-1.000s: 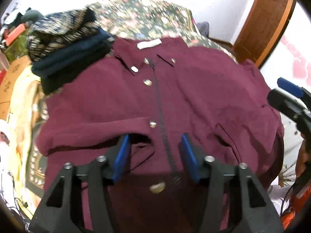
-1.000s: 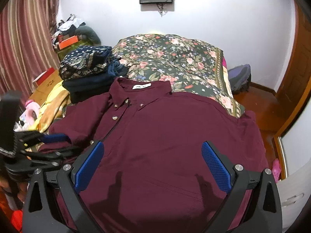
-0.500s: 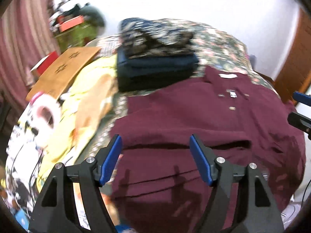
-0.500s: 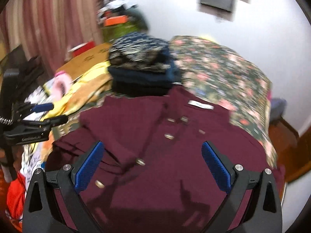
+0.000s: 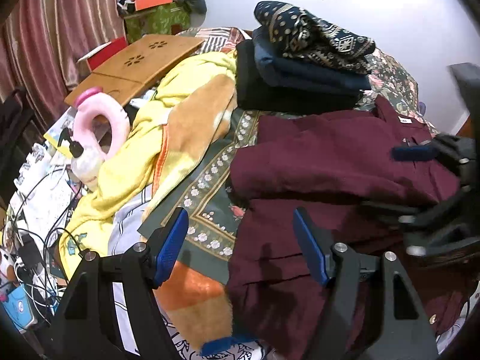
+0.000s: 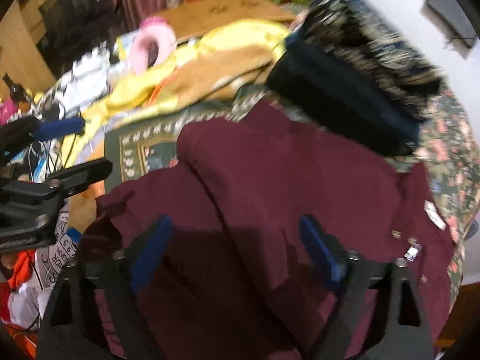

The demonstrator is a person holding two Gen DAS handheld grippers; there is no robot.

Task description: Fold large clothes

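Observation:
A large maroon button-up shirt [image 5: 330,156] lies spread on the bed, its left sleeve folded across the body [image 6: 285,180]. My left gripper [image 5: 241,246] hovers open over the shirt's left edge and the bedspread's border, with nothing between its pads. My right gripper [image 6: 237,246] hangs over the shirt's lower body. Its jaws are closing, and no fabric is pinched between them. The right gripper's fingers [image 5: 414,153] show blurred at the right of the left wrist view. The left gripper's fingers [image 6: 60,126] show at the left of the right wrist view.
A stack of folded dark clothes [image 5: 300,69] sits just beyond the shirt's shoulder. Left of it lie a yellow and orange blanket [image 5: 186,138], a pink ring-shaped pillow [image 5: 99,126], a wooden board [image 5: 135,66] and tangled cables [image 5: 36,240]. A floral bedspread [image 6: 450,138] covers the bed.
Both grippers have swung from the shirt's front toward its left side. The left jaws have widened off the placket area and the right jaws have narrowed.

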